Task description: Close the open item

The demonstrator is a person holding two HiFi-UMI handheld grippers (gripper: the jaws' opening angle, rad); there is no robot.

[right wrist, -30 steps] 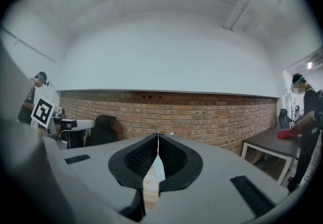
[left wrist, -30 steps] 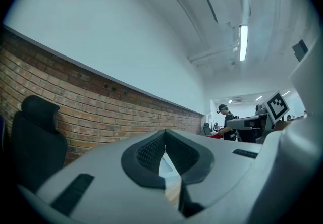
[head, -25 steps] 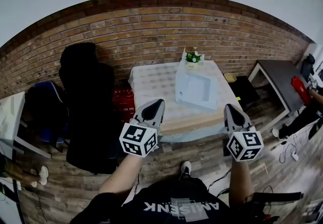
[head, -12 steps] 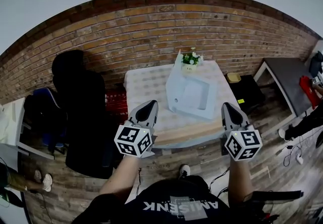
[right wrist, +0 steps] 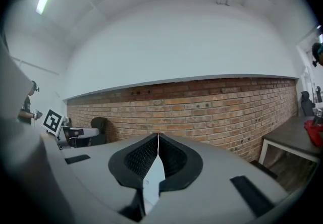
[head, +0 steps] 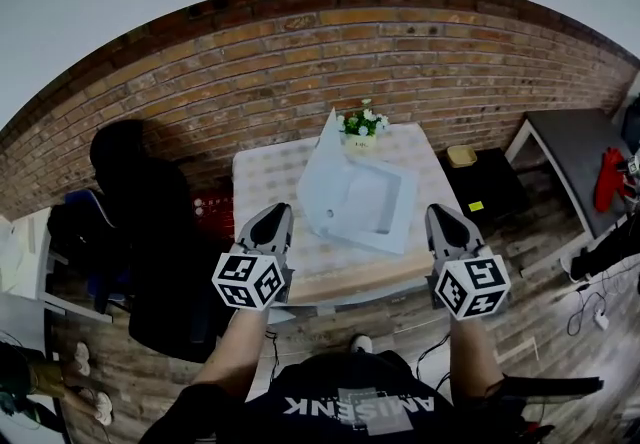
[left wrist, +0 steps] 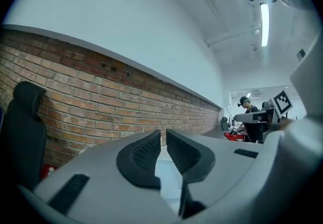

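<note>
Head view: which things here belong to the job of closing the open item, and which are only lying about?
Belong to the job:
white box, lid up
left gripper
right gripper
table under the box

Only lying about:
flower pot
black chair
side table

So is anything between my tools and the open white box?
Nothing visible: only bare tabletop lies between the left tool, the right tool and the white box. The potted flowers stand behind it.
</note>
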